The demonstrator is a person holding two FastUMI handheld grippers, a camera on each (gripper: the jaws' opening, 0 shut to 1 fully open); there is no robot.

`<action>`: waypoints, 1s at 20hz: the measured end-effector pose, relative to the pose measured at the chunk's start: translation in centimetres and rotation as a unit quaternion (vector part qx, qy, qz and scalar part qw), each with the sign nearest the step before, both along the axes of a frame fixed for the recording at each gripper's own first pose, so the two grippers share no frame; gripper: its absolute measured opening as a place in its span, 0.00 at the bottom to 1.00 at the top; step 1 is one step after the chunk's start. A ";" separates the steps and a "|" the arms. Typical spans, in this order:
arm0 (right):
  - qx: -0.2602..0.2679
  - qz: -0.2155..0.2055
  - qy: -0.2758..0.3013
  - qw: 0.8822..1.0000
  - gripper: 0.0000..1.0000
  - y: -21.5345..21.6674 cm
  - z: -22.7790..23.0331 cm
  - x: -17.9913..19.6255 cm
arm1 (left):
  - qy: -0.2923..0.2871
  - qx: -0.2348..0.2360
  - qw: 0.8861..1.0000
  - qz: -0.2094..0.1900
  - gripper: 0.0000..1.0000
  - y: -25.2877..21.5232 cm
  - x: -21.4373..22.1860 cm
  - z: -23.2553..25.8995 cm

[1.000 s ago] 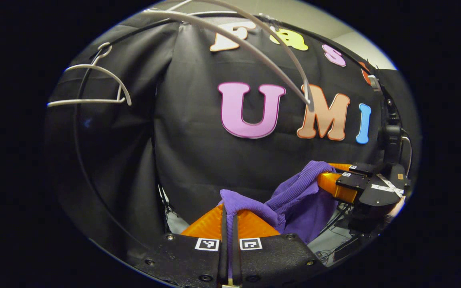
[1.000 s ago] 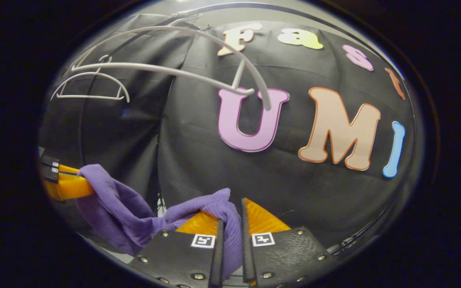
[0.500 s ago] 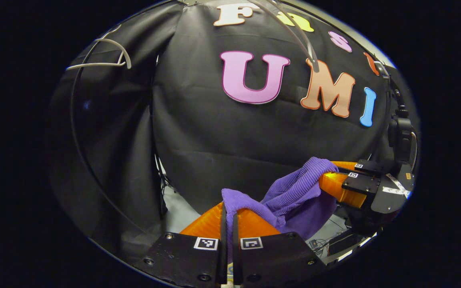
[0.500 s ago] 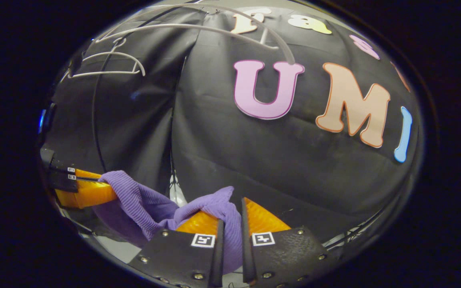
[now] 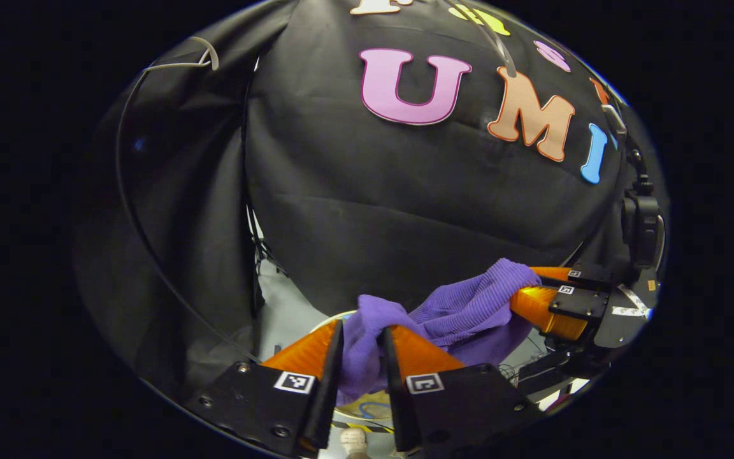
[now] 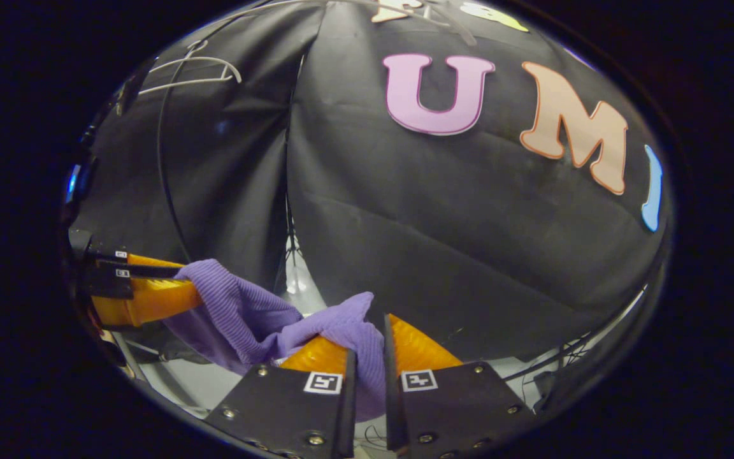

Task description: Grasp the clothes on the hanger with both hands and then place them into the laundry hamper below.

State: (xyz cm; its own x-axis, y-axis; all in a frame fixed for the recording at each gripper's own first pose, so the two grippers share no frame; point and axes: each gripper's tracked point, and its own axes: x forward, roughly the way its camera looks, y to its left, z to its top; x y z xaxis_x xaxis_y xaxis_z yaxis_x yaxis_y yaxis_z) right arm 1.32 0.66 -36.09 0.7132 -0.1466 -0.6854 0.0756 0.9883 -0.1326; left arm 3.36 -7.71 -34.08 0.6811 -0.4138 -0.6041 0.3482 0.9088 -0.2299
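A purple ribbed garment [image 5: 462, 306] hangs stretched between my two grippers, low in front of the booth wall. In the left gripper view my left gripper [image 5: 362, 326] has its jaws parted, and a bunch of the cloth still sits in the gap. To the right, my right gripper [image 5: 523, 285] pinches the other end. In the right gripper view my right gripper [image 6: 367, 331] is shut on the garment [image 6: 239, 312], and my left gripper [image 6: 187, 282] holds the cloth's far end at the left. A pale curved rim [image 5: 323, 320] peeks out under the cloth.
Bare pale hangers [image 6: 195, 70] hang high at the upper left, and one hanger tip [image 5: 502, 54] shows near the top. A thin black cable [image 5: 126, 210] curves down the wall. Grey floor [image 5: 284, 312] and cables [image 6: 571, 360] lie below.
Both grippers have come down with the garment, so the hangers have slid up and away. My left gripper's jaws have spread wider around the cloth. The right gripper's grip is unchanged.
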 end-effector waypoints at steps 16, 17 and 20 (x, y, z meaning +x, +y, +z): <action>0.021 0.012 0.012 1.000 0.41 1.5 -0.3 -3.6 | -0.002 0.002 1.000 -0.007 0.73 -0.1 -0.6 0.7; 0.019 0.009 -0.001 1.000 0.41 1.3 0.7 -3.3 | -0.009 0.001 1.000 -0.008 0.77 -0.2 -0.6 1.5; 0.016 0.001 -0.045 0.999 0.41 0.4 5.0 -1.9 | -0.029 -0.009 0.999 -0.014 0.81 -1.1 -0.5 3.6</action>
State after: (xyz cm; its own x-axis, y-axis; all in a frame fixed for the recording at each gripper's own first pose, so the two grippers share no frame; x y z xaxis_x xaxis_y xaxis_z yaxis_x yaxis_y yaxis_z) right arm -0.60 1.03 -31.13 0.7728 -0.1242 -0.6224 0.0843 0.9921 -0.0933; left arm 2.87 -8.85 -30.46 0.7027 -0.4432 -0.5565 0.3863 0.8946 -0.2246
